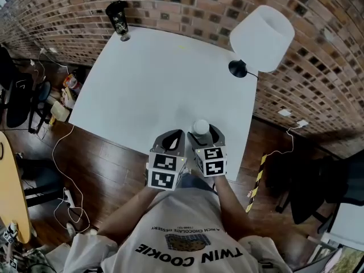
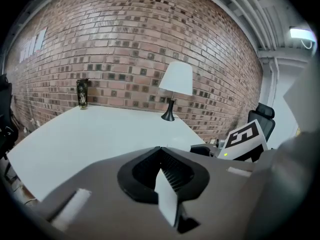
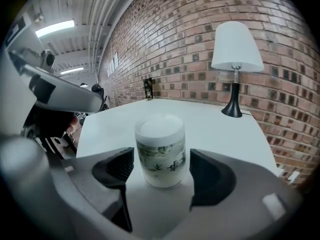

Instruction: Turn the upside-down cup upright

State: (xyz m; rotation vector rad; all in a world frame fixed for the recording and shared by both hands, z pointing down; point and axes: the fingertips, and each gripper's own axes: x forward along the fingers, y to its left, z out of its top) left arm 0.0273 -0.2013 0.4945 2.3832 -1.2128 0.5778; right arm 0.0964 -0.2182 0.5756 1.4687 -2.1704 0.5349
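One cup [image 3: 160, 151] is recorded: a white cylinder with a band of dark green printed scenery around its lower half. It is stood vertically on the white counter [image 3: 210, 119], close to the near edge, with its closed, flat end uppermost, so it is inverted. It is positioned between the parted jaws of the right gripper [image 3: 161, 168]; contact cannot be confirmed.
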